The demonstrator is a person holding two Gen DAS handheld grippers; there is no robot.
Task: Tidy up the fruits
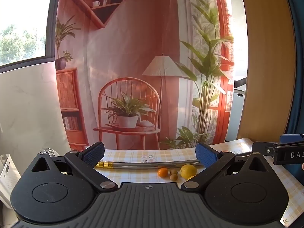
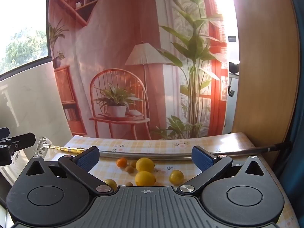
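Lemons (image 2: 144, 164) lie before a metal hose (image 2: 144, 154); both grippers (image 1: 150, 154) (image 2: 145, 157) gape empty.

Lemons (image 2: 145, 164), an orange (image 2: 121, 162) and small brown fruits (image 2: 129, 169) lie loosely clustered.

left wrist: low over table (image 1: 133, 154), faces printed backdrop (image 1: 133, 57), sits left, fruit far right of frame | right wrist: same height, same heading, sits right, fruit centred and nearer | shared: backdrop, metal hose (image 2: 144, 154), orange (image 1: 163, 172), lemon (image 1: 188, 171) | each view catches the other gripper at its edge
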